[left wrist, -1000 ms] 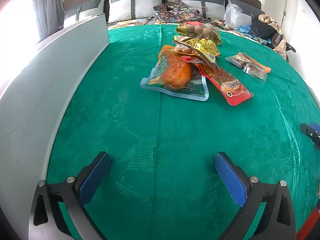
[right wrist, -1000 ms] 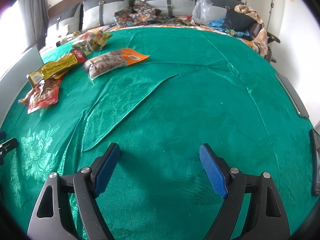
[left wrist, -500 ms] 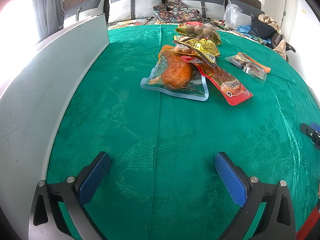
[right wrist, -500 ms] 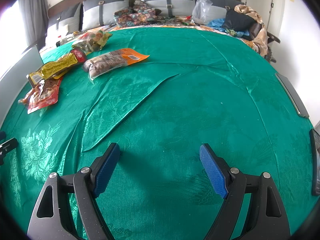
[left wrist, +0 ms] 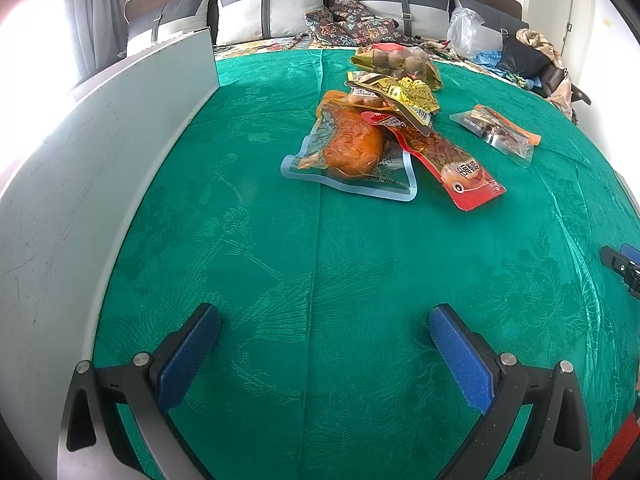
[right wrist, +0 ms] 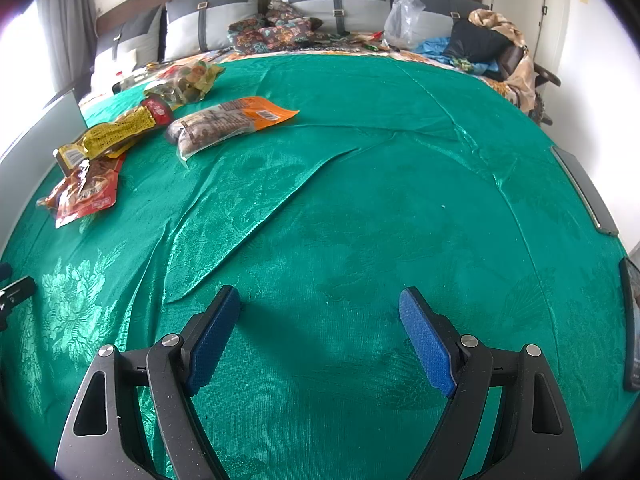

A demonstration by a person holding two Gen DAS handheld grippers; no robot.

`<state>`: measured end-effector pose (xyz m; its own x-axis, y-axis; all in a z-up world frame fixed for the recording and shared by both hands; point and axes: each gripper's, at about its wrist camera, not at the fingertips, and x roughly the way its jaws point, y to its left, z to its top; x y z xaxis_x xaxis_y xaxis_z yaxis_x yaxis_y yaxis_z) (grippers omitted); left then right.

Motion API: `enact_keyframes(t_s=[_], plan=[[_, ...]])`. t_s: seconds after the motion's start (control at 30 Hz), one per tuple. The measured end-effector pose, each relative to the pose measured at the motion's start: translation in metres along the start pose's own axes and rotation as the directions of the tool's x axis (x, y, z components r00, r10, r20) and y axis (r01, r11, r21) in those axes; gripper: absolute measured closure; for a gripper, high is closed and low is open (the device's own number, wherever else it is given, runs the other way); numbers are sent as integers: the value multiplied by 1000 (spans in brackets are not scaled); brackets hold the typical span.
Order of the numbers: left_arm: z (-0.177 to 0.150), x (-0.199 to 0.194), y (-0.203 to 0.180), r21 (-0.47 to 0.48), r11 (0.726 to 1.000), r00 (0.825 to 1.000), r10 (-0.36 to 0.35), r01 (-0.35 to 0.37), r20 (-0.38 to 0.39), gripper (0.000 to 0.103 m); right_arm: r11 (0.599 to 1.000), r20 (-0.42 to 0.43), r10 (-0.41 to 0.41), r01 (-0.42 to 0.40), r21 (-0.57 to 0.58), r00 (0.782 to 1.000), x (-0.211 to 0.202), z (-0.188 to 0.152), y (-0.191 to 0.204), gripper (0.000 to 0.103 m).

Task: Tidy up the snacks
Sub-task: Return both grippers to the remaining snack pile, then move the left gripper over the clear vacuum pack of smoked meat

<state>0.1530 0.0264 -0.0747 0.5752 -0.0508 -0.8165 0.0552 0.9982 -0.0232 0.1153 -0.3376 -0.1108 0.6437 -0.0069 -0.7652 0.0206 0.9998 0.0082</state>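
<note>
Several snack packs lie in a loose pile on the green cloth (left wrist: 320,260). A clear pouch with an orange piece of meat (left wrist: 352,148) is nearest, with a red pack (left wrist: 460,168) overlapping its right side, a yellow pack (left wrist: 400,96) behind and a bag of round brown snacks (left wrist: 400,60) farthest. An orange-edged pack (left wrist: 496,132) lies apart to the right. My left gripper (left wrist: 324,320) stands open and empty, well short of the pile. My right gripper (right wrist: 320,304) is open over bare cloth, with the orange-edged pack (right wrist: 228,124), yellow pack (right wrist: 108,136) and red pack (right wrist: 84,192) far off at upper left.
A pale grey board (left wrist: 80,184) stands upright along the left edge of the cloth. Dark flat devices (right wrist: 584,188) lie at the right edge. A fold (right wrist: 248,220) runs across the cloth. Pillows (left wrist: 272,12), a plastic bag (right wrist: 404,20) and clothes (right wrist: 496,44) crowd the back.
</note>
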Motion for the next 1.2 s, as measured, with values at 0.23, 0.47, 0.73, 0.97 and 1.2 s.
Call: enact_keyframes(t_s=[0.23, 0.47, 0.73, 0.97, 1.2], plan=[[0, 0, 0, -1, 1000, 1000, 0, 0, 0, 0, 1000, 0, 0, 0, 0, 1000, 0, 0, 0, 19], [-1, -1, -1, 10, 1000, 1000, -10, 10, -6, 0, 1000, 0, 1, -1, -1, 1000, 0, 0, 0, 18], [56, -17, 9, 32, 993, 993, -112, 114, -39, 14, 1000, 0, 2, -2, -1, 1000, 1, 0, 1, 17], [130, 42, -10, 116, 985, 980, -109, 129, -164, 25, 1000, 0, 3, -3, -1, 1000, 0, 0, 0, 17], [113, 59, -18, 234, 964, 978, -81, 126, -194, 45, 1000, 1, 4, -4, -1, 1000, -1, 0, 1, 17]])
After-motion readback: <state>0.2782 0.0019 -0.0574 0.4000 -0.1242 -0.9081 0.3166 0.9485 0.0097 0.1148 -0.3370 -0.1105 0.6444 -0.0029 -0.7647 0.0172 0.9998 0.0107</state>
